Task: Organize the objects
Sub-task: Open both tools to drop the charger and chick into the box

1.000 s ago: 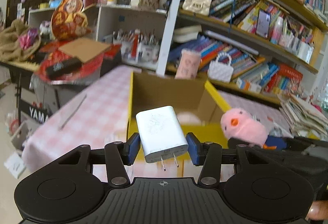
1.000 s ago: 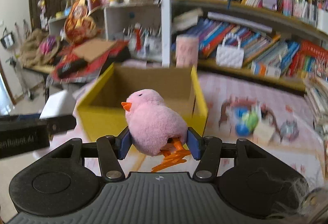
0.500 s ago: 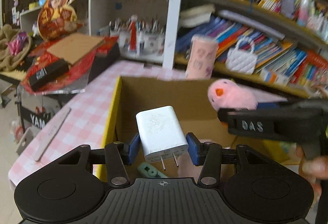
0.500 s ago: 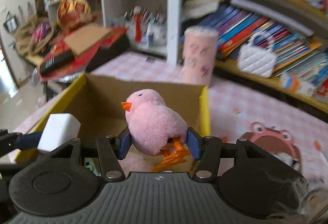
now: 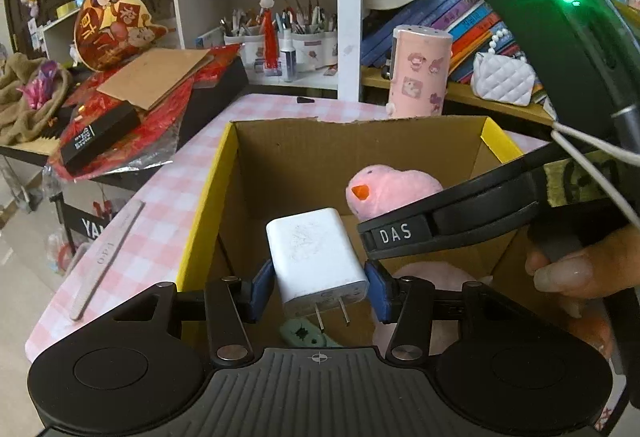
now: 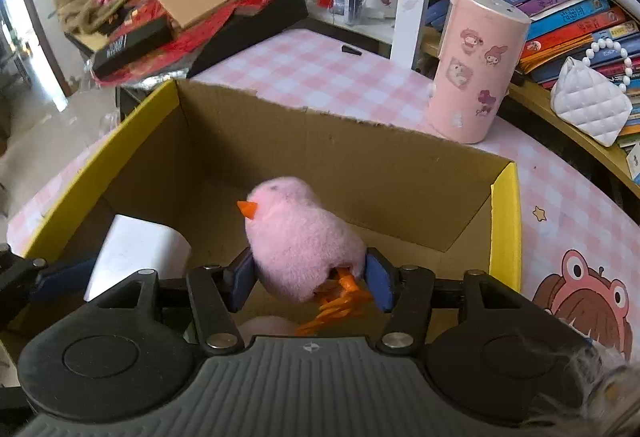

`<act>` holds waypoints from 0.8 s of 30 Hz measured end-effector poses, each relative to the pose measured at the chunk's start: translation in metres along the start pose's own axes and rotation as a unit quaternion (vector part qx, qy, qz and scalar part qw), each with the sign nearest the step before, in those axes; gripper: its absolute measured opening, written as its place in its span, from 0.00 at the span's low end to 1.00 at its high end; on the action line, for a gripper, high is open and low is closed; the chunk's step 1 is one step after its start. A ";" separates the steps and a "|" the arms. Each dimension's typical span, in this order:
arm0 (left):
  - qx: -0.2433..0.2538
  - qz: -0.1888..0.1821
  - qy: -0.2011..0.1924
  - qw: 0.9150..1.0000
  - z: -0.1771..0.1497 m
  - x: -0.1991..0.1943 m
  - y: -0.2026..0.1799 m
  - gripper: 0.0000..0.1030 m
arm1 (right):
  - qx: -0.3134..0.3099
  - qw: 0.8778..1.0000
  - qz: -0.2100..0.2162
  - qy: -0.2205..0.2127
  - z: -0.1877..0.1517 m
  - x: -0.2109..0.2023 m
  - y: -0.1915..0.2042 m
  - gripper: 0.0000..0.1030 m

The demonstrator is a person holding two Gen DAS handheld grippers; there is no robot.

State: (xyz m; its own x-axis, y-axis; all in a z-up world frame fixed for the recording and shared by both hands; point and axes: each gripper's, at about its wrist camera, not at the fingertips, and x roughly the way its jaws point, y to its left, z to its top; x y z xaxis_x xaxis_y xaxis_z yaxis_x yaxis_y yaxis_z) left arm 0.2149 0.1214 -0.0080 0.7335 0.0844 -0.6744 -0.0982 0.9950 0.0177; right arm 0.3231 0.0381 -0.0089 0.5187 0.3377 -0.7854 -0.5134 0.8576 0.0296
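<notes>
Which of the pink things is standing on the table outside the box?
The sticker-covered pink canister, upright behind the cardboard box; the pink chick is held over its opening.

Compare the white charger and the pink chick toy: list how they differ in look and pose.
The white charger is a smooth, hard-edged block with two metal prongs pointing back toward its gripper; the pink chick toy is round and fuzzy, with an orange beak and orange feet. The charger sits between the left gripper's jaws, the chick between the right gripper's. Shared: both hang over the open yellow-edged cardboard box.
</notes>
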 end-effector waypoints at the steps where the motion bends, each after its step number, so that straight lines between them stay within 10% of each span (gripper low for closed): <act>1: -0.006 -0.002 -0.006 1.000 0.000 -0.002 0.001 0.49 | 0.002 1.000 0.002 -0.013 -0.001 -0.004 -0.001 0.64; 15: -0.037 -0.003 -0.117 0.992 0.001 -0.088 0.025 0.77 | 0.055 0.980 -0.020 -0.189 -0.030 -0.118 0.004 0.61; 24: -0.050 0.016 -0.118 0.992 -0.049 -0.132 0.052 0.83 | 0.062 0.974 -0.066 -0.207 -0.099 -0.165 0.048 0.57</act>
State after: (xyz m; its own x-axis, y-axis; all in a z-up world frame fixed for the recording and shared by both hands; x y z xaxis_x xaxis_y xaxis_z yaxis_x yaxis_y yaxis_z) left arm 0.0805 0.1590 0.0455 0.8650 0.1368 -0.4827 -0.1806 0.9825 -0.0451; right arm 0.1452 -0.0151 0.0606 0.8191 0.3273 -0.4711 -0.3505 0.9357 0.0407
